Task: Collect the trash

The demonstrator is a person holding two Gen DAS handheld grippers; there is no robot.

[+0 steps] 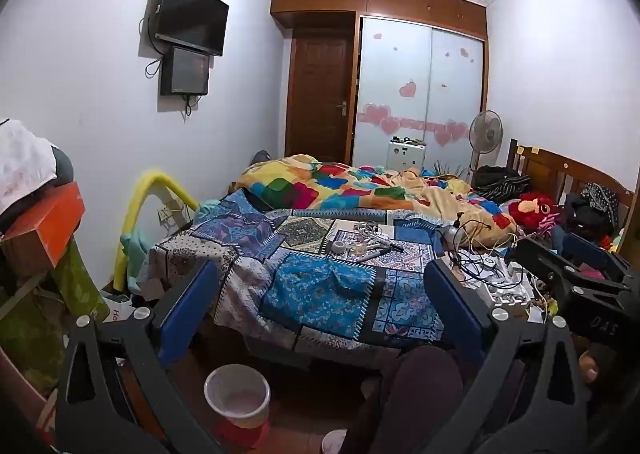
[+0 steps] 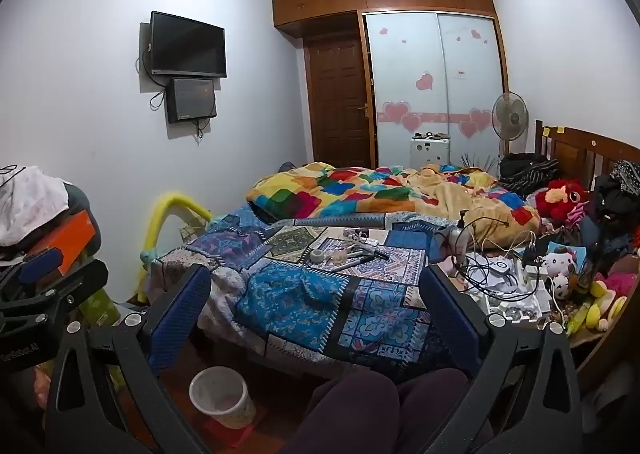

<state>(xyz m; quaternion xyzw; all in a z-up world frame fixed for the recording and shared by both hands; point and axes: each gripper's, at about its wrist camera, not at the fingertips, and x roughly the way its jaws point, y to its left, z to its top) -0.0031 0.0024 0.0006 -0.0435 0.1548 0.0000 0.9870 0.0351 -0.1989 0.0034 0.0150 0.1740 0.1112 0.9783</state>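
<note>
A patchwork bed sheet (image 1: 320, 286) (image 2: 296, 302) fills the middle of both views. On it lie a tape roll (image 1: 339, 248) (image 2: 317, 255), pens (image 1: 376, 254) (image 2: 352, 264) and small clear scraps (image 1: 360, 250) (image 2: 340, 256). A pale lined waste bin (image 1: 256, 416) (image 2: 236, 412) stands on the floor at the foot of the bed. My left gripper (image 1: 320, 278) is open and empty, short of the bed edge and above the bin. My right gripper (image 2: 316, 282) is open and empty beside it. Each gripper shows in the other's view, the right gripper (image 1: 576, 274) and the left gripper (image 2: 40, 286).
The person's knees (image 1: 420, 386) (image 2: 372, 402) sit between bed and grippers. A side table (image 2: 592, 342) at right carries tangled cables (image 1: 480, 266) (image 2: 492, 278) and plush toys (image 2: 560, 262). A colourful blanket (image 1: 360, 189) covers the far bed. An orange box (image 1: 48, 225) tops a pile at left.
</note>
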